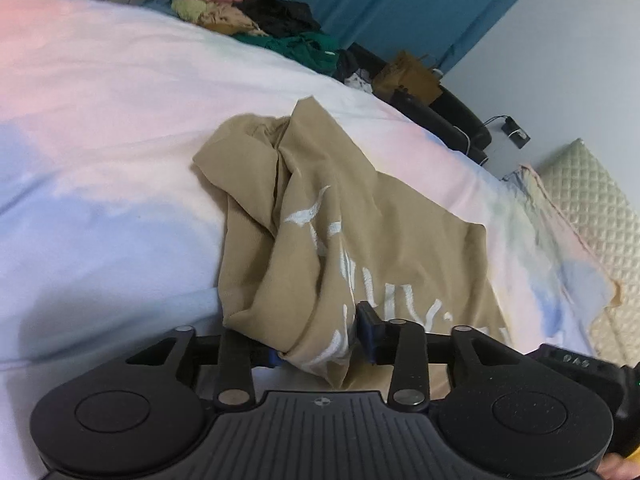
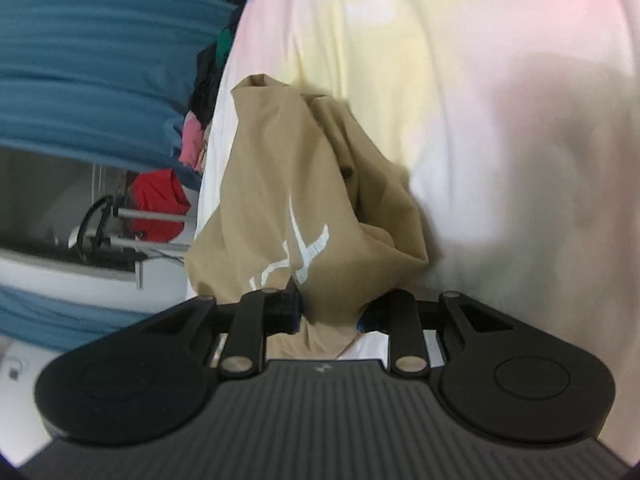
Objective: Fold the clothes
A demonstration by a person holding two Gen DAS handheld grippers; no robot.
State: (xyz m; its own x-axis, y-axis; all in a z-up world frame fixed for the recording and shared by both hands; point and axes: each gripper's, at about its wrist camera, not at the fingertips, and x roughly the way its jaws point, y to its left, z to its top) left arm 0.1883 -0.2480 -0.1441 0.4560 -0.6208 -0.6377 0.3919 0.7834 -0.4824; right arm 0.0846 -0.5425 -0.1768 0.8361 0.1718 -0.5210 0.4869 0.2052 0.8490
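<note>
A tan garment with white print (image 1: 340,232) lies crumpled on the pastel tie-dye bed cover (image 1: 120,140). My left gripper (image 1: 320,344) is shut on a bunched edge of it at the near end. In the right wrist view the same tan garment (image 2: 296,200) hangs bunched in front of the bed cover (image 2: 480,120), and my right gripper (image 2: 330,312) is shut on another part of its edge. Both fingertip pairs are mostly buried in cloth.
A pile of loose clothes (image 1: 256,12), pink, yellow, black and green, lies at the far edge of the bed. Blue curtain (image 1: 400,4) hangs behind. A quilted cream headboard (image 1: 592,208) is at right. A red garment (image 2: 160,204) hangs on a rack beside the bed.
</note>
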